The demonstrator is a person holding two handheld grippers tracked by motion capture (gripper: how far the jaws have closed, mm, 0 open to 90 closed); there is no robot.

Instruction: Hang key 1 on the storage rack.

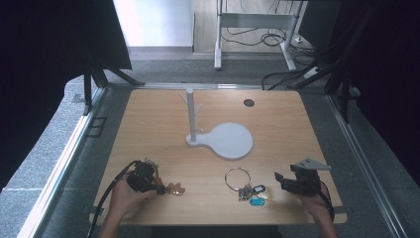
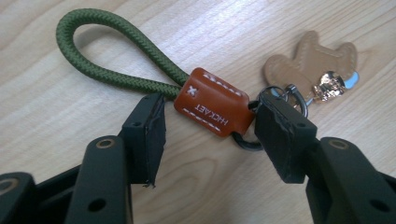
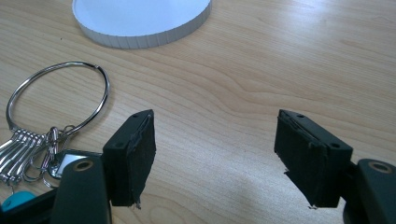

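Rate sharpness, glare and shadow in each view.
High view: soft overall, dark at both sides, bright floor patch at top. Left gripper view: sharp, stitching on the orange leather tab clear, glint on the gold charm. Right gripper view: crisp wood grain, faint shadow beneath the right tool.

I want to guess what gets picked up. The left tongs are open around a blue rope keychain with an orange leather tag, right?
Almost. The rope keychain is green, not blue, as the left gripper view shows. The left tongs are open around its orange leather tag.
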